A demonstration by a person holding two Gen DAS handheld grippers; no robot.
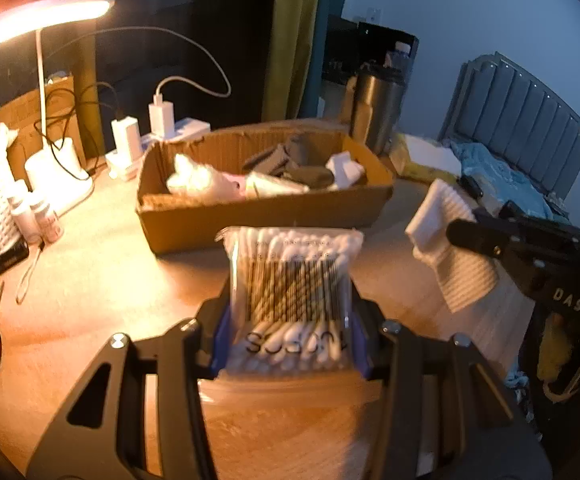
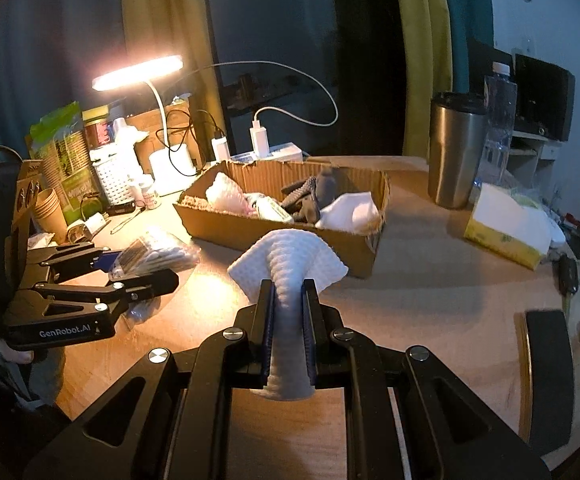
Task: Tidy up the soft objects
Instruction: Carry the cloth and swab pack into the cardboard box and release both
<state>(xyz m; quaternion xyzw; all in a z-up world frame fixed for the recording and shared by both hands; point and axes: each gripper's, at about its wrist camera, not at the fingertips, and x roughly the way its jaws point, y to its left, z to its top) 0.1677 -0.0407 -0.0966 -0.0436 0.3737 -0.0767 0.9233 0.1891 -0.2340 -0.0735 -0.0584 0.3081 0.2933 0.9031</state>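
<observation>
Crinkly cotton-swab packet (image 1: 290, 288); ribbed white sock (image 2: 290, 268) pinched.

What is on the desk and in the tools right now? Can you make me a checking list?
Surface: wooden desk, warmly lit by a desk lamp.
Job's things: pack of cotton swabs; white ribbed sock; cardboard box already holding socks and soft packs.
Clutter: steel tumbler, water bottle, tissue pack, paper cups, white basket.
Grippers: left tool shut on the cotton swabs; right tool shut on the sock.
Cables: white charger cable looping behind the box; black cable by the lamp.
Surroundings: yellow curtain, dark window.
</observation>
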